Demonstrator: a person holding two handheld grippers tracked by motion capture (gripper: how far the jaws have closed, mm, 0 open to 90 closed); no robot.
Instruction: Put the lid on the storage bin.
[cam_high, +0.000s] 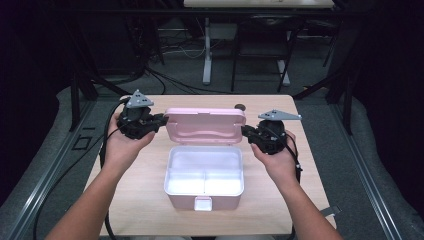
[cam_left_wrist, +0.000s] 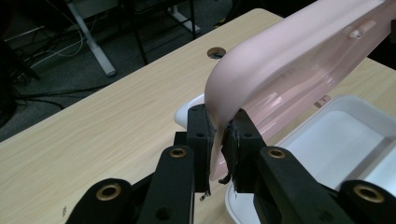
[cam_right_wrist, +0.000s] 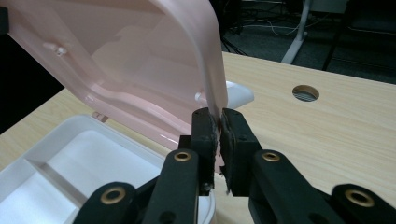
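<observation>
**Both grippers pinch the raised lid of a pink lunch box**

Nearest the person, two bare forearms come up from the bottom edge of the high view over a light wooden table (cam_high: 135, 200). Between them sits the pink lunch box (cam_high: 204, 196), its small front latch tab toward the person. Its white inner tray (cam_high: 204, 172) is split into compartments by a divider; how many there are is hard to tell from above, since the bright plastic washes out.

Just past the tray the pink lid (cam_high: 205, 126) stands open, hinged at the box's far side and tilted upward with its ribbed inner face toward the person.

The left gripper (cam_high: 161, 120) is at the lid's left end. In the left gripper view its two black jaws are clamped on the lid's rounded edge (cam_left_wrist: 219, 109), pads pressing on the plastic from both sides. The right gripper (cam_high: 246, 131) is at the lid's right end; the right gripper view shows its jaws closed tight on the thin rim (cam_right_wrist: 215, 105) there. Each gripper carries a grey three-cornered plate, and black cables trail back along the arms.

Farther off, a round cable hole (cam_high: 240, 106) lies in the tabletop just behind the lid. Beyond the table's far edge, the white leg (cam_high: 207, 55) of another desk stands on the dark floor.
</observation>
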